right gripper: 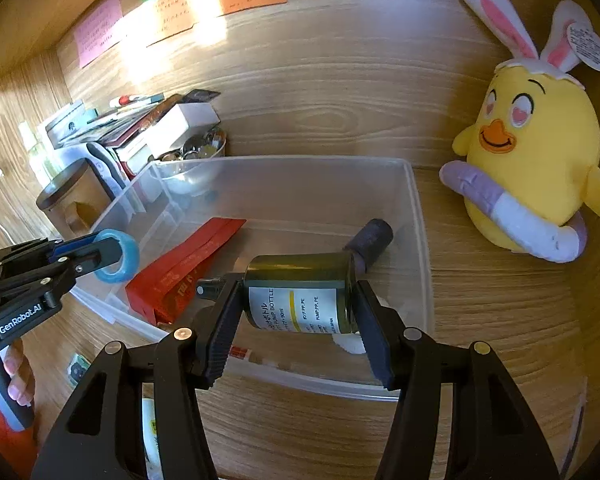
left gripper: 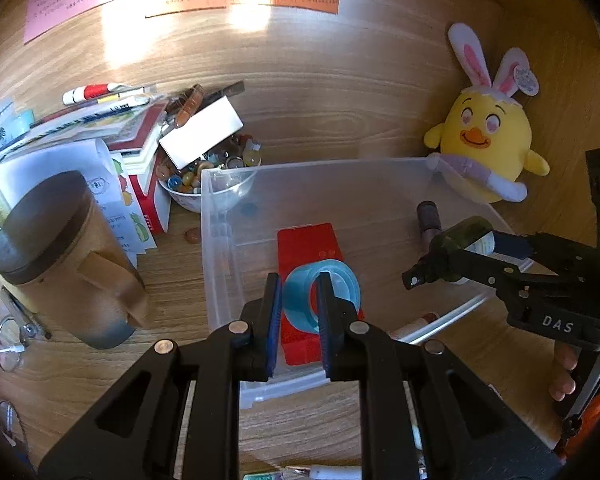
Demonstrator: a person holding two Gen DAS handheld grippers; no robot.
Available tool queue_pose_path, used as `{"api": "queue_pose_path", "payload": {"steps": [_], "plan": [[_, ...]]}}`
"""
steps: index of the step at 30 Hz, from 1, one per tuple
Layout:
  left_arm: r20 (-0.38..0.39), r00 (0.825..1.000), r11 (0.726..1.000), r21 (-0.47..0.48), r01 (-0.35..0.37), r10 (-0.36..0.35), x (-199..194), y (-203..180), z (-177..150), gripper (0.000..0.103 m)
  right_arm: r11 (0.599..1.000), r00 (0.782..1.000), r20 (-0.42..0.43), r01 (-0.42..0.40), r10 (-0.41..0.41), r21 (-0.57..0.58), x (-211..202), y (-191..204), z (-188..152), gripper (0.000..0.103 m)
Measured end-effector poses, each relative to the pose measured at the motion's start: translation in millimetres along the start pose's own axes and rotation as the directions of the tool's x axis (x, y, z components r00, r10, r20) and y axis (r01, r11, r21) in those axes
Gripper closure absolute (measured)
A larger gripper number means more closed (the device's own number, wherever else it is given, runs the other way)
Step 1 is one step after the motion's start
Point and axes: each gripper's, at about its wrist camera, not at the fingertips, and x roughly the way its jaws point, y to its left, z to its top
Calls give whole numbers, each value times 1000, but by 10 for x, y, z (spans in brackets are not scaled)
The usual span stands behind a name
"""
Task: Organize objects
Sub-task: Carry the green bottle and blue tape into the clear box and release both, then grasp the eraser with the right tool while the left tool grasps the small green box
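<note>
My left gripper (left gripper: 299, 312) is shut on a light blue tape roll (left gripper: 332, 288), held above the clear plastic bin (left gripper: 224, 264); the roll also shows in the right wrist view (right gripper: 129, 256). My right gripper (right gripper: 296, 312) is shut on a dark green pump bottle (right gripper: 300, 292), lying sideways over the bin (right gripper: 420, 240); the bottle also shows in the left wrist view (left gripper: 456, 240). Inside the bin lie a red packet (left gripper: 304, 240) (right gripper: 188, 264) and a small dark tube (left gripper: 428, 216) (right gripper: 370, 238).
A yellow plush chick (left gripper: 484, 136) (right gripper: 536, 152) leans on the wooden back wall right of the bin. Left of the bin stand a lidded brown mug (left gripper: 64, 256), a bowl of beads (left gripper: 204, 172), and stacked books and boxes (left gripper: 112, 128). Cables lie at far left.
</note>
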Motion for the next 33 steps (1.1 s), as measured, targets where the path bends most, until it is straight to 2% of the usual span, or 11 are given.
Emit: {"api": "queue_pose_path", "payload": {"steps": [14,16,21,24,30,33], "plan": [[-24,1000,1000,11,2,-2,-18,-18,-35,85,1000,1000,10,16,-16,-20,-67,41,-6,50],[-23,1000,1000,6,8,-8,-55,-15,-45,77,1000,1000,13,18,-18,-24,-100,45,-17,50],[17,1000,1000,13,-5,5,-241,-37,-83,42,999,1000,23,9,-8,-38,-225,65,-53,40],[50,999,1000,25,-16,15,-384,-80,-111,34,999,999,33,-7,9,-37,-339,65,-91,32],[82,996,1000,14,-20,19,-626,-86,-225,15,1000,997,75,0,2,-31,-592,45,-199,24],[80,997,1000,2,-22,22,-688,-63,-303,12,1000,997,77,-10,12,-27,-687,39,-292,24]]}}
